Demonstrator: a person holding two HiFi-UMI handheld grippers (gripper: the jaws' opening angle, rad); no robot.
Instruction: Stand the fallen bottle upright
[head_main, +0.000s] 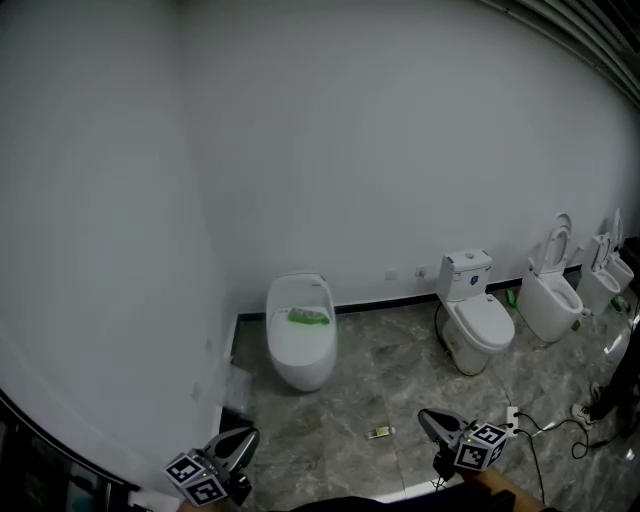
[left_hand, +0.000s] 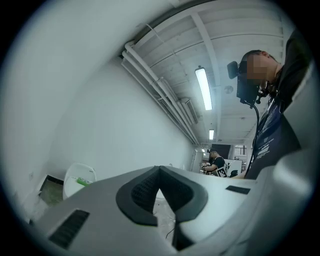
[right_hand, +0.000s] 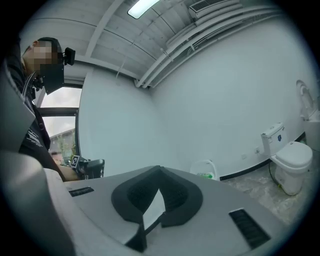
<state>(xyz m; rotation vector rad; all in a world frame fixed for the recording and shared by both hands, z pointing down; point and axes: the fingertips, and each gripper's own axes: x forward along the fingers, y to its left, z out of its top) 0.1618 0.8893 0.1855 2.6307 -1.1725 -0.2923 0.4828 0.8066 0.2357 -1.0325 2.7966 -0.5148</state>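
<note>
Atop toilet (head_main: 300, 368), fallen bottle (head_main: 309, 317), well apart from left fingers (head_main: 234, 444), right fingers (head_main: 440, 427)

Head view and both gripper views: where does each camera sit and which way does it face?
Head view: on the person's head, looking down at floor and toilets; left gripper and right gripper at bottom.
Left gripper view: on that gripper, looking past shut jaws at the wall; person's torso at right.
Right gripper view: likewise; torso at left.
Shared: all three show the green bottle lying on the oval toilet.
</note>
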